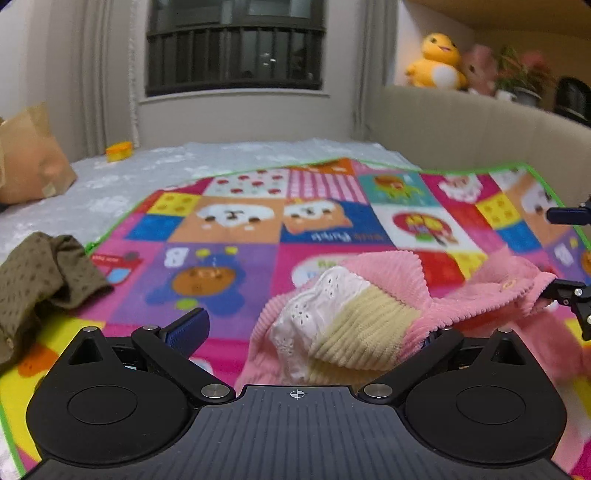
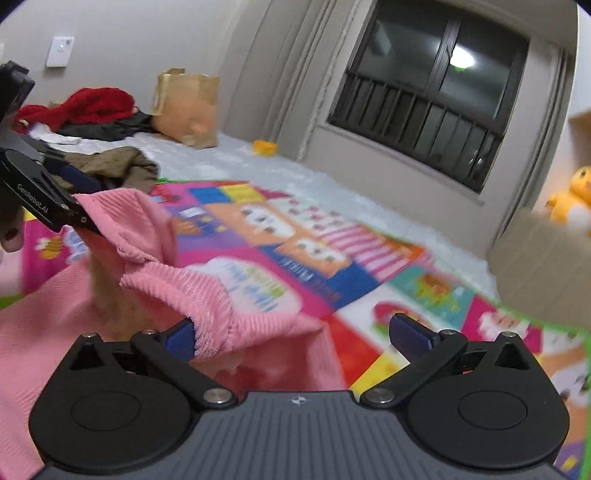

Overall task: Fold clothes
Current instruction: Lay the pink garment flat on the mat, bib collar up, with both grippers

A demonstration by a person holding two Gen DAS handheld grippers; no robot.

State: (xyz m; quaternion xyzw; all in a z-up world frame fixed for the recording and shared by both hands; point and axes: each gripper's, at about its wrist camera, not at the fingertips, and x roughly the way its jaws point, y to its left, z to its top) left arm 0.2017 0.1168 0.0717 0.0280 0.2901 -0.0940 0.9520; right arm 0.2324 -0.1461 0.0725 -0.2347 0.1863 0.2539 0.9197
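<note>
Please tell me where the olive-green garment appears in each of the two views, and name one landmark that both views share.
Left wrist view: the olive-green garment lies at the left edge, on the corner of the colourful mat.
Right wrist view: it lies upper left, behind the pink garment.
Shared landmark: the brown paper bag by the wall.

Ahead of you a dark barred window (image 1: 234,48) sits in a pale wall (image 2: 147,33), with light curtains (image 1: 94,74) beside it. A beige padded headboard (image 1: 461,129) rises on your right; a ceiling lamp's reflection (image 2: 461,57) glows in the glass.
</note>
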